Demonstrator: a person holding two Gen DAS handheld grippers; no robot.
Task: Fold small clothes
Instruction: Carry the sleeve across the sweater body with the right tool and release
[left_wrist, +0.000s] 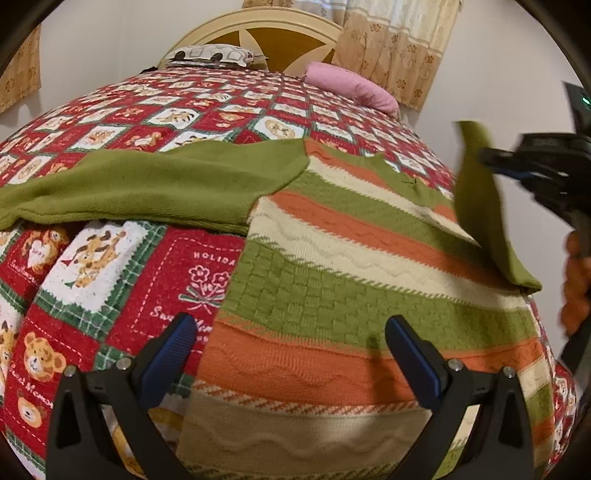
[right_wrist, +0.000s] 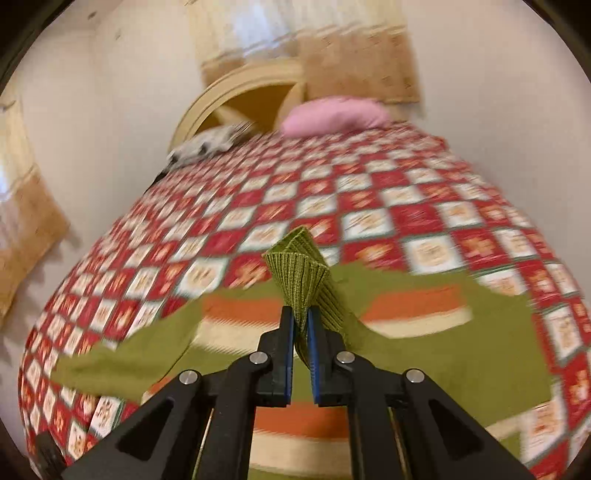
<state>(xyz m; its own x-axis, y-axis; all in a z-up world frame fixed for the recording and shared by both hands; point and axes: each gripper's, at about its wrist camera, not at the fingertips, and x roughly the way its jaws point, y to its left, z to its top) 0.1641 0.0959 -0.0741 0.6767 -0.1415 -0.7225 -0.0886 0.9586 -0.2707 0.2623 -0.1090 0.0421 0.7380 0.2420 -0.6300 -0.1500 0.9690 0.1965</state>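
A small knitted sweater (left_wrist: 332, 266) with green, orange and cream stripes lies flat on the bed. Its left green sleeve (left_wrist: 147, 184) stretches out to the left. My left gripper (left_wrist: 291, 332) is open and empty just above the sweater's lower hem. My right gripper (right_wrist: 300, 314) is shut on the ribbed green cuff (right_wrist: 301, 273) of the right sleeve and holds it lifted above the sweater body (right_wrist: 406, 314). In the left wrist view the right gripper (left_wrist: 491, 158) shows at the right edge with the raised sleeve (left_wrist: 480, 206) hanging from it.
A red, white and green checked bedspread (left_wrist: 122, 280) covers the bed. A pink pillow (left_wrist: 351, 86) and a patterned pillow (left_wrist: 210, 55) lie by the cream headboard (left_wrist: 266, 29). Curtains (left_wrist: 399, 48) hang behind. The right wrist view is motion-blurred.
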